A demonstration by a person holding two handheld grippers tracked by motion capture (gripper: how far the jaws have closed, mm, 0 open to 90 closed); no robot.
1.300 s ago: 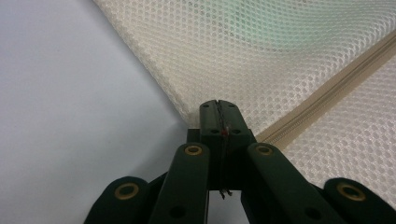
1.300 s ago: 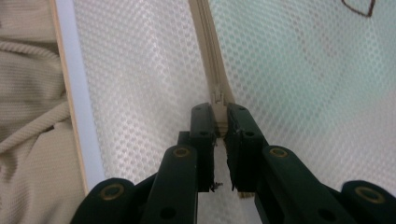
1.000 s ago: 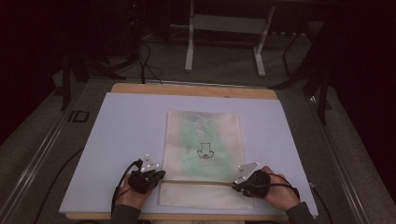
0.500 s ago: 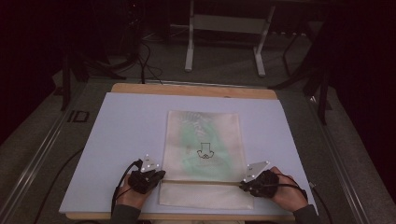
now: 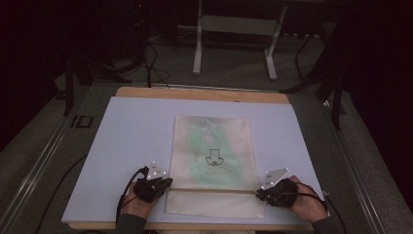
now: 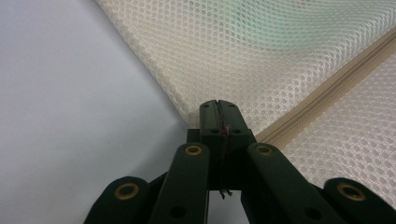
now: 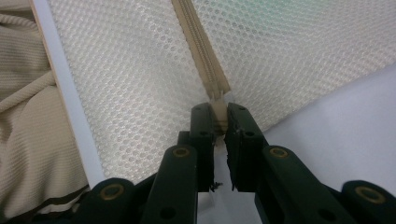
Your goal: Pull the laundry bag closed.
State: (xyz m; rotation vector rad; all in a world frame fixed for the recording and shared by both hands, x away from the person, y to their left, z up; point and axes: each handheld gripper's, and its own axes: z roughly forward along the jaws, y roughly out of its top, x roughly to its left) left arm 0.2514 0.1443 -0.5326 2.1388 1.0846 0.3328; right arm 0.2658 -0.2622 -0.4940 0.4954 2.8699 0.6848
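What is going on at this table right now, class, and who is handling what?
A person works a mesh zipper bag lying flat on a pale blue table, with something green showing through it. The left gripper is shut on the bag's edge at the left end of the zipper. The right gripper is clamped on the zipper's right end, where the zip appears closed. The bag looks stretched between the two hands.

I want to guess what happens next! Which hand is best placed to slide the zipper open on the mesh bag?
Probably the right. The right tool pinches the zipper's end at the mesh bag's edge. The left tool is shut on the bag's opposite edge, good for holding it still.
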